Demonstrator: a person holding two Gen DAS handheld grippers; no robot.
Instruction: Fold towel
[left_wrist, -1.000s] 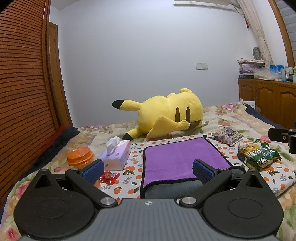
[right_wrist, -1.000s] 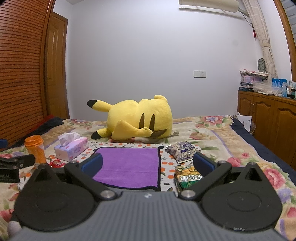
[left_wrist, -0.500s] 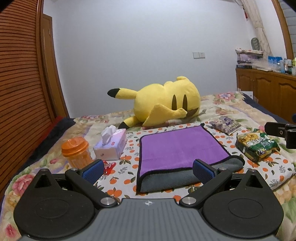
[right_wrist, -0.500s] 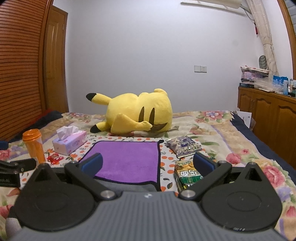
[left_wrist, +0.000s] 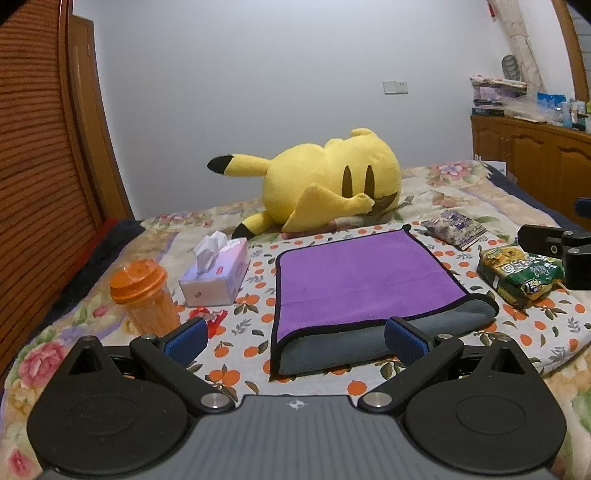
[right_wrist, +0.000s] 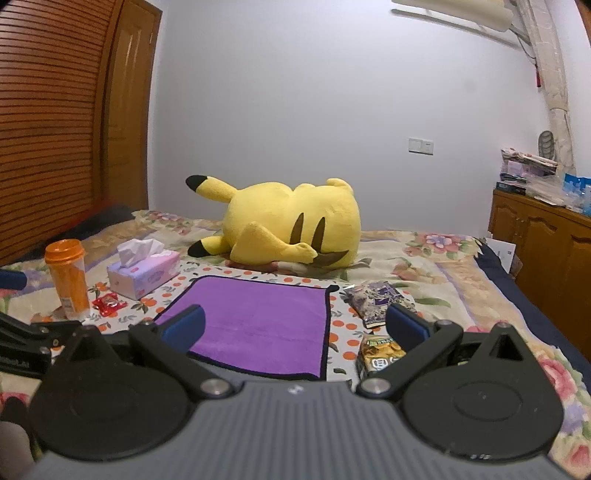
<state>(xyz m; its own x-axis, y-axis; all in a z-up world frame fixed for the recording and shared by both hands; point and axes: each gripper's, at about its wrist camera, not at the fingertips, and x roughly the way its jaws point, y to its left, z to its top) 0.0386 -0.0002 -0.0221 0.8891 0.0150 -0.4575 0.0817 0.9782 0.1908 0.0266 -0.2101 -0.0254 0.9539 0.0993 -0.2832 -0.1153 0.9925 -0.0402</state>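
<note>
A purple towel (left_wrist: 362, 280) with a black hem lies folded on the orange-print cloth on the bed, its grey underside showing along the near edge (left_wrist: 332, 349). It also shows in the right wrist view (right_wrist: 258, 325). My left gripper (left_wrist: 295, 339) is open and empty, just short of the towel's near edge. My right gripper (right_wrist: 295, 326) is open and empty, above the towel's near right part. Part of the right gripper (left_wrist: 565, 247) shows at the right edge of the left wrist view.
A yellow plush toy (left_wrist: 328, 184) lies behind the towel. A tissue box (left_wrist: 218, 273), an orange bottle (left_wrist: 144, 295) and a red wrapper (left_wrist: 207, 317) sit to its left. A green snack bag (left_wrist: 521, 275) and a purple packet (left_wrist: 454, 225) sit to its right. A wooden cabinet (right_wrist: 546, 251) stands at the right.
Both grippers have pulled back and risen from the towel, still open. The towel lies where it was, more of its grey near edge now in the left wrist view.
</note>
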